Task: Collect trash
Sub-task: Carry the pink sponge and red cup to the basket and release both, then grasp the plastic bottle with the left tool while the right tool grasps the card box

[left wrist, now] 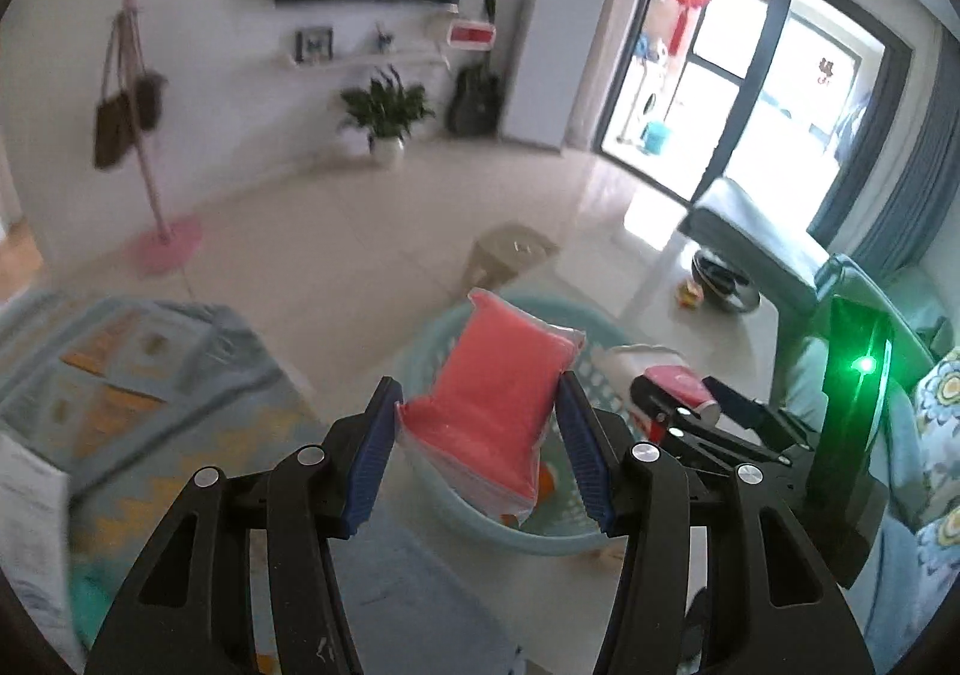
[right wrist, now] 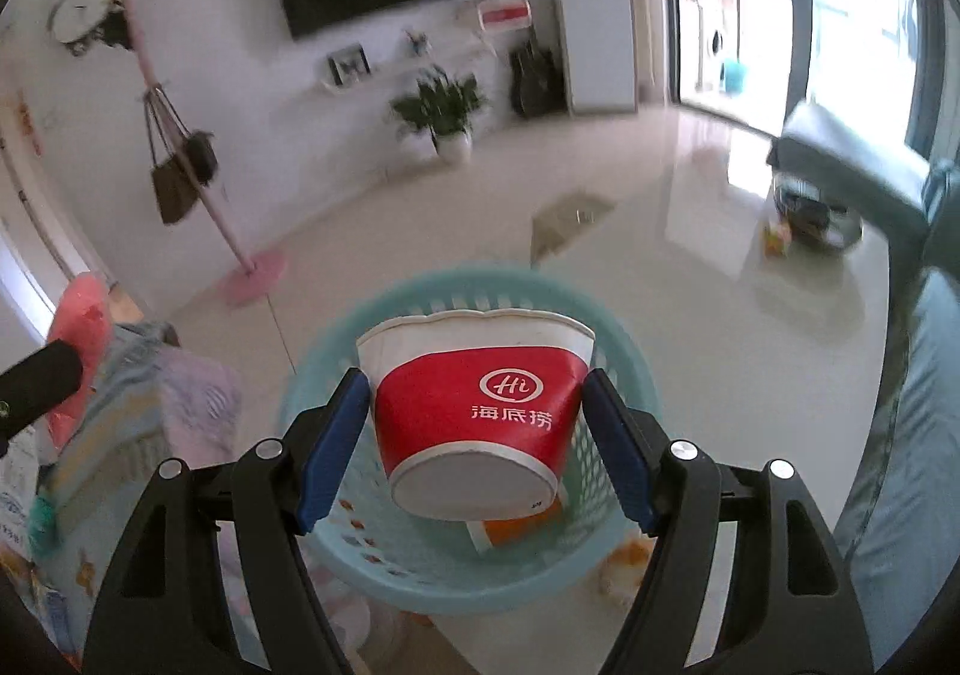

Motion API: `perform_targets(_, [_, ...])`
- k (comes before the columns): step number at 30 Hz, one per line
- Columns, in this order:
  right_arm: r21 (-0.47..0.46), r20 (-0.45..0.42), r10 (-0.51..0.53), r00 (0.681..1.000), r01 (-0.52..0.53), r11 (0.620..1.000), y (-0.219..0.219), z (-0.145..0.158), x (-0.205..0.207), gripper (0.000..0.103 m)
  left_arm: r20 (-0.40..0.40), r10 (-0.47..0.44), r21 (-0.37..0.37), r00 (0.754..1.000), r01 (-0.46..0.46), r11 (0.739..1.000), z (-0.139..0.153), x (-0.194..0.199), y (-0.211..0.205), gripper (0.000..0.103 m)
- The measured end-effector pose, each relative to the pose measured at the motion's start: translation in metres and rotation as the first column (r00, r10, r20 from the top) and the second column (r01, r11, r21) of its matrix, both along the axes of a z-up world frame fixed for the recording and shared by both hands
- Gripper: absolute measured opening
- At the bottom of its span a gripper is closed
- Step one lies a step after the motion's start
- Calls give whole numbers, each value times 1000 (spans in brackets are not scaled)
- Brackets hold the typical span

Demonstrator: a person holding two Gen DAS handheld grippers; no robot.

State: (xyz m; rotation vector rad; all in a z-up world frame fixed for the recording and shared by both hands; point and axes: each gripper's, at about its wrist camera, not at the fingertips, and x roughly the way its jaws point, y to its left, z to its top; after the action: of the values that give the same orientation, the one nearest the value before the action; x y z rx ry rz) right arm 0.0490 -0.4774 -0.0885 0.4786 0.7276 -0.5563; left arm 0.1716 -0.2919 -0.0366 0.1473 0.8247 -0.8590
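Note:
My left gripper [left wrist: 477, 405] is shut on a pink-red plastic packet [left wrist: 498, 405] and holds it above a light blue plastic basket [left wrist: 420, 357] on the floor. My right gripper [right wrist: 477, 405] is shut on a red and white paper cup [right wrist: 474, 405], tilted with its base toward the camera, held over the same basket [right wrist: 336, 339]. The right gripper [left wrist: 690, 405] with the cup shows at the right of the left wrist view. The packet [right wrist: 81, 315] shows at the left edge of the right wrist view. Some orange and white trash [right wrist: 516, 531] lies in the basket.
A patterned blue cloth-covered table [left wrist: 138, 351] is at the left. A grey sofa [left wrist: 756, 237] stands at the right, with a floral cushion [left wrist: 936, 435]. A pink coat stand [left wrist: 162, 237], a potted plant [left wrist: 384, 117] and a small stool [left wrist: 510, 255] stand on the tiled floor beyond.

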Motion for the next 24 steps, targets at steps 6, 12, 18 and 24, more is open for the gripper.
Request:
perform_targets(6, [49, -48, -8, 999, 11, 999, -12, -22, 4, 71, -64, -19, 54, 998, 23, 998, -33, 16, -28, 55])
perform_targets(12, [60, -48, 3, 999, 0, 998, -14, -22, 3, 71, -72, -6, 59, 997, 10, 998, -39, 15, -25, 76])
perform_targets(18, [65, -31, 11, 999, -9, 998, -10, -17, -1, 71, -51, 5, 18, 999, -4, 1000, -25, 3, -8, 78])
perform_targets(24, [31, 2, 57, 998, -57, 998, 11, 3, -3, 71, -23, 30, -38, 999, -31, 999, -7, -12, 16, 78])
